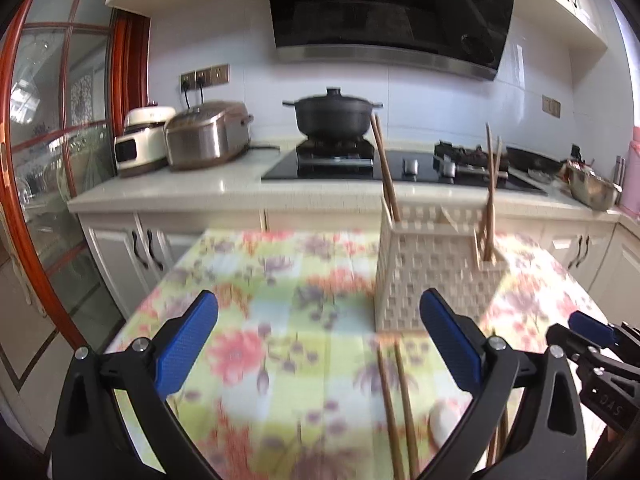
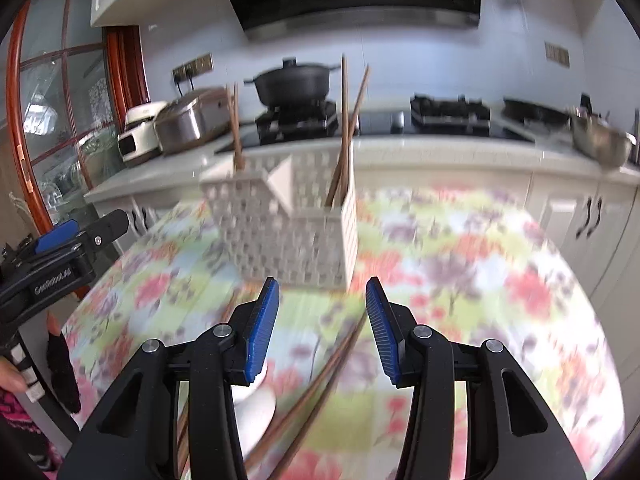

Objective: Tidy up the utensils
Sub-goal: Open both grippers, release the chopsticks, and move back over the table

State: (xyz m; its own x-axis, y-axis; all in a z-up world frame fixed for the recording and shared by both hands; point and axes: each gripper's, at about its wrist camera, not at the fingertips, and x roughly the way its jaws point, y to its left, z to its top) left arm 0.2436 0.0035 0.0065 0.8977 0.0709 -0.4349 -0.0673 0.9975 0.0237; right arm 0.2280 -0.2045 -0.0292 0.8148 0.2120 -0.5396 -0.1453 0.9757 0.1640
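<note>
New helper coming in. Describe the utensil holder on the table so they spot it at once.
Start at the table with the floral cloth, in front of the kitchen counter. On it stands a cream basket with latticed walls and inner dividers. Unlike the loose chopsticks lying flat on the cloth, it is the only upright container, with wooden chopsticks standing in its compartments.

Bright daylight | motion blur throughout | fisheye bending, dark corners

Basket (image 1: pixel 432 272) on table (image 1: pixel 280 280), chopsticks (image 1: pixel 396 392) before it, perhaps a spoon (image 1: pixel 442 420) beside
</note>
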